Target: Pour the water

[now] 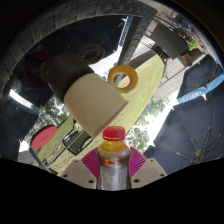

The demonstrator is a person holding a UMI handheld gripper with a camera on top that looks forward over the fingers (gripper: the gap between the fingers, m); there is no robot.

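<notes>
My gripper (113, 165) is shut on a small bottle (113, 160) with a red cap, yellow liquid in its upper part and a printed label. Both pink pads (92, 160) press on its sides. The bottle stands upright along the fingers. Just beyond the cap is a cream-coloured cylindrical cup (93, 101), seen from the side and tilted in the view. Its opening is not visible.
A yellow ring-shaped roll (123, 77) lies beyond the cup on a pale surface. A dark round surface (55, 50) fills the area to the left, with a dark ring (92, 51) on it. A red object (42, 138) is at the lower left. Trees and a blue-edged canopy (196, 90) show at the right.
</notes>
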